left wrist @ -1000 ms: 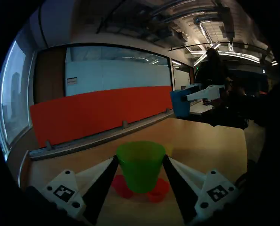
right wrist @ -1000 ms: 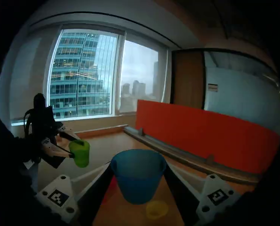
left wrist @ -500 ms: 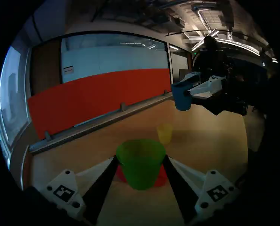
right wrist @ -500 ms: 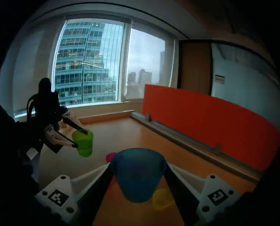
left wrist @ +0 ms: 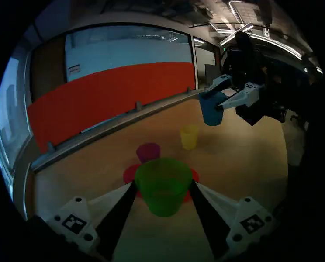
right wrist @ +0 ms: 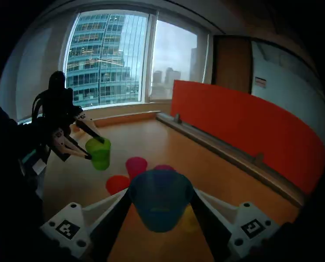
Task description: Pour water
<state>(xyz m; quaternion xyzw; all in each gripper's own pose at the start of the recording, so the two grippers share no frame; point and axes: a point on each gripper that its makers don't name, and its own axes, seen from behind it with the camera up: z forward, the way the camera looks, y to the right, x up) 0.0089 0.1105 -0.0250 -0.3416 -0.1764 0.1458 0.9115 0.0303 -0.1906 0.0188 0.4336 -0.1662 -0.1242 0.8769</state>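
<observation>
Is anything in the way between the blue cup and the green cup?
Nothing visible does. The right gripper holds the blue plastic cup and the left gripper the green plastic cup up in open air; the yellow cup, pink cup and red cup stand lower, on the wooden table.

The left tool (left wrist: 163, 185) is holding a green cup (left wrist: 163, 194) up in the air. One finger is pressing on each side of it. The right tool (right wrist: 161, 192) is squeezing a blue cup (right wrist: 161, 209) the same way. Both cups are sitting upright between the fingers. From the left tool, the right tool is hanging ahead and to the right, well apart.
</observation>
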